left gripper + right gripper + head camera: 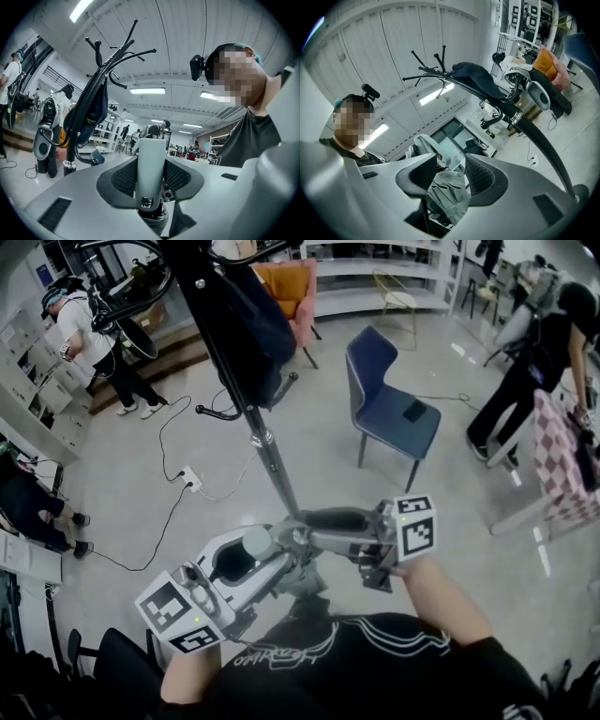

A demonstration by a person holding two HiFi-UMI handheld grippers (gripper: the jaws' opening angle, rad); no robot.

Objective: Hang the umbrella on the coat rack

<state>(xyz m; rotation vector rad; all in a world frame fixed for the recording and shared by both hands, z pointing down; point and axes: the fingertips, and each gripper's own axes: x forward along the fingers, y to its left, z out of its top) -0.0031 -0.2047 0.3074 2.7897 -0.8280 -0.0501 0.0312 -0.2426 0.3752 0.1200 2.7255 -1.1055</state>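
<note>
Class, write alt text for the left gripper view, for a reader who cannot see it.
The left gripper is shut on the grey umbrella, its handle upright between the jaws. Behind, at left, stands the black coat rack with a dark blue bag hanging on it.

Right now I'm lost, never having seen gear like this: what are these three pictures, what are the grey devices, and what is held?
A person holds a two-jaw gripper in each hand; there is no robot arm. The head view comes from a camera on the person's head, looking down. The other two views come from cameras riding on the grippers, looking along their jaws. The left gripper is clamped on the grey umbrella handle. The right gripper has its jaws apart, with the umbrella's grey folded fabric loose between them. Ahead stands the coat rack, a dark blue bag hanging on it. On the floor are a blue chair and a power strip. The umbrella is not yet on the rack.
</note>
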